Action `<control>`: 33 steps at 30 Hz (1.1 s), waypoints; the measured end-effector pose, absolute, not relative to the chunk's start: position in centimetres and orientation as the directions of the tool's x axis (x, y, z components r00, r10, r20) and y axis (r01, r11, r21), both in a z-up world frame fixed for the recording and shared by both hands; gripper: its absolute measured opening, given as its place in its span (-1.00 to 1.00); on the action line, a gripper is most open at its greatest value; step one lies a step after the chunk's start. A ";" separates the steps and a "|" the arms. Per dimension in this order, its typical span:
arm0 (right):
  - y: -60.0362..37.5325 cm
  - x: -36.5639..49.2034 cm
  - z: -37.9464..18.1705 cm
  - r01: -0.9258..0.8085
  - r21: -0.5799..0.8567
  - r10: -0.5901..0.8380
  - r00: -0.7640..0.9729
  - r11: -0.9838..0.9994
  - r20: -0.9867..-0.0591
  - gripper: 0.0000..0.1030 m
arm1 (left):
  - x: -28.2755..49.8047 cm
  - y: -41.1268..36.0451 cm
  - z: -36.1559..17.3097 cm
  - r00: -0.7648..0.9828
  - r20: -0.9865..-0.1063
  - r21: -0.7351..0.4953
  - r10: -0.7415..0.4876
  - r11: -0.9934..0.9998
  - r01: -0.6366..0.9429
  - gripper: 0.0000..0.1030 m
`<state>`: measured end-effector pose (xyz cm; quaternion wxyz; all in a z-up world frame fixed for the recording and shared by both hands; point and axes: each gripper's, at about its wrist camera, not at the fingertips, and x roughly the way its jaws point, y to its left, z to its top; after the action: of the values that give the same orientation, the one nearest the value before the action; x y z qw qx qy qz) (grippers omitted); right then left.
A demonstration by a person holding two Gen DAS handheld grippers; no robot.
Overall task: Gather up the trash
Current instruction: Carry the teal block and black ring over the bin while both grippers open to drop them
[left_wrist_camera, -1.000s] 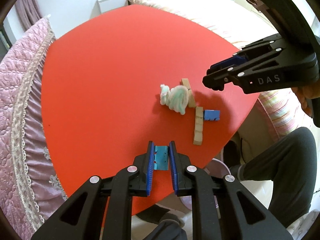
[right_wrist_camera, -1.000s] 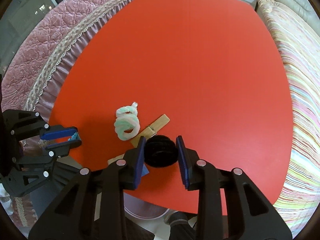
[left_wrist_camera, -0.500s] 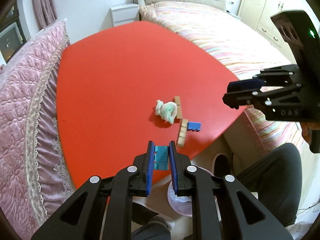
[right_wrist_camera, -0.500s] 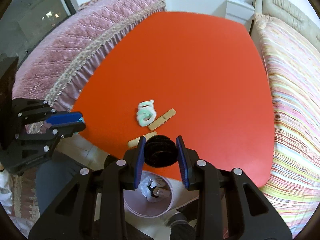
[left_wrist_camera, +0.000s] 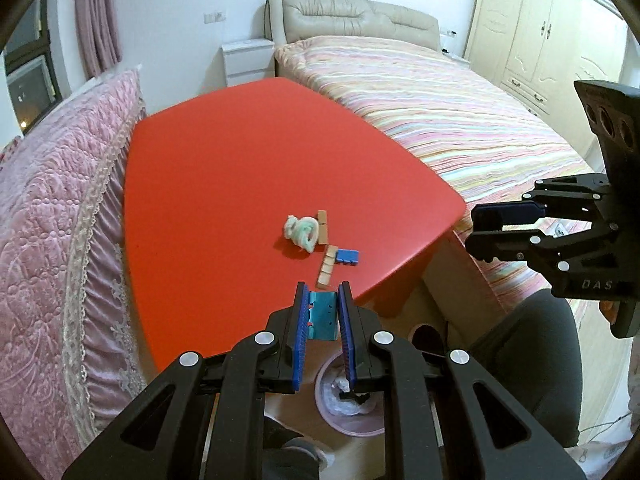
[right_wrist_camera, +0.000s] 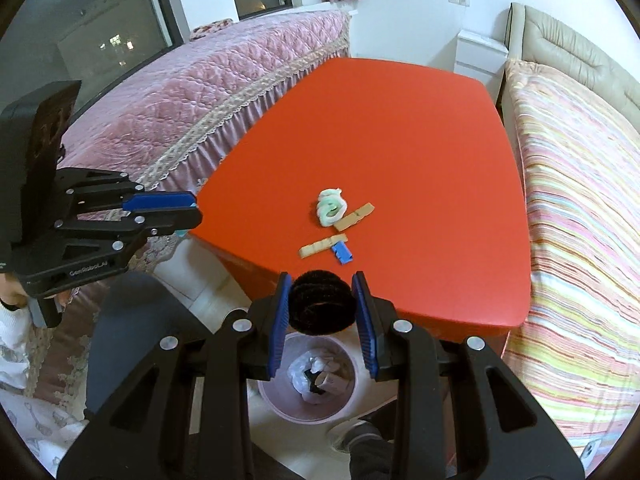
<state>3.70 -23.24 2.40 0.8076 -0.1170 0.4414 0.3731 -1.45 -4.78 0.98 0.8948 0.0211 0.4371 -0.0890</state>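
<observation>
My left gripper point(left_wrist_camera: 324, 312) is shut on a small teal plastic piece point(left_wrist_camera: 323, 314), held off the near edge of the red table point(left_wrist_camera: 240, 184). My right gripper point(right_wrist_camera: 322, 300) is shut on a black round fuzzy puff point(right_wrist_camera: 322, 302), held above a pink trash bin point(right_wrist_camera: 344, 402) on the floor that holds white and black scraps. The bin also shows in the left wrist view point(left_wrist_camera: 352, 420). On the table lie a white-green twisted hair tie point(right_wrist_camera: 331, 210), two wooden clothespins point(right_wrist_camera: 356, 216) point(right_wrist_camera: 322, 245) and a small blue clip point(right_wrist_camera: 343, 253).
A pink quilted bed point(left_wrist_camera: 52, 220) borders the table on the left, a striped bed point(left_wrist_camera: 460, 120) on the right. A person's dark-trousered leg point(left_wrist_camera: 528, 360) is beside the bin. A white nightstand point(left_wrist_camera: 248, 60) stands at the far wall.
Both grippers have pulled back and up from the table with their items still held. The trash bin on the floor has come into view under them.
</observation>
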 end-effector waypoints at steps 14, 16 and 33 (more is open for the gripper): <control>-25.4 -2.0 0.2 -0.705 0.163 0.505 0.308 0.690 -0.806 -0.40 | -5.7 -6.9 -1.4 0.569 -0.801 -0.079 -0.186 0.975 0.207 -0.70; -25.6 -2.5 -0.2 -0.704 0.171 0.506 0.298 0.689 -0.809 -0.40 | -6.1 -7.2 -1.8 0.557 -0.805 -0.098 -0.206 0.971 0.218 -0.70; -25.4 -2.8 -1.9 -0.705 0.231 0.526 0.231 0.670 -0.819 0.22 | -6.1 -8.2 -3.5 0.512 -0.827 -0.124 -0.233 0.963 0.239 -0.22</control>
<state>-2.85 -25.41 -1.90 0.7790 -0.0938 0.4778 0.3951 -6.12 -8.17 -3.50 0.8695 0.0030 0.4749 -0.1358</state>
